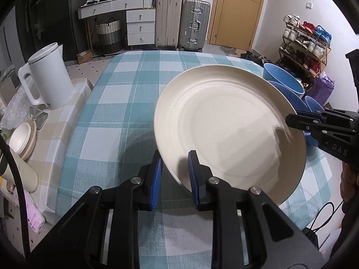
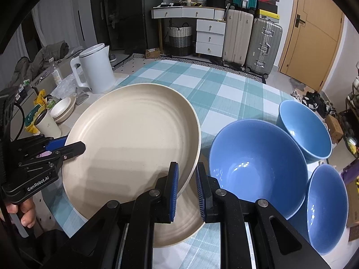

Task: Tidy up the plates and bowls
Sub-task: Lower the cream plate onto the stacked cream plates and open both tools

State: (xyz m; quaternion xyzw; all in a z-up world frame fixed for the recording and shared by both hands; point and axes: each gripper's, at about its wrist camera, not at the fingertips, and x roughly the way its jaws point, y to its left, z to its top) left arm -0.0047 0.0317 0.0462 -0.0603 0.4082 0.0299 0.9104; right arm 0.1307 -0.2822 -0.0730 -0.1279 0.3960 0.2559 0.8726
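cream plate [image 2: 134, 134] raised, tilted, above second cream plate [image 2: 179, 228] | three blue bowls [image 2: 258, 163] upright, clustered beside

A cream plate [image 1: 228, 130] hangs tilted above the checked bench [image 1: 116, 116], gripped at two edges. The left claw [image 1: 175, 177] clamps its near rim between blue pads [image 1: 157, 179]; the right claw [image 1: 291, 121] pinches the far right rim. Blue bowls [image 1: 285, 83] sit behind the plate. A white kettle [image 1: 48, 76] stands at left, with cream bowls [image 1: 22, 137] nearer the camera.
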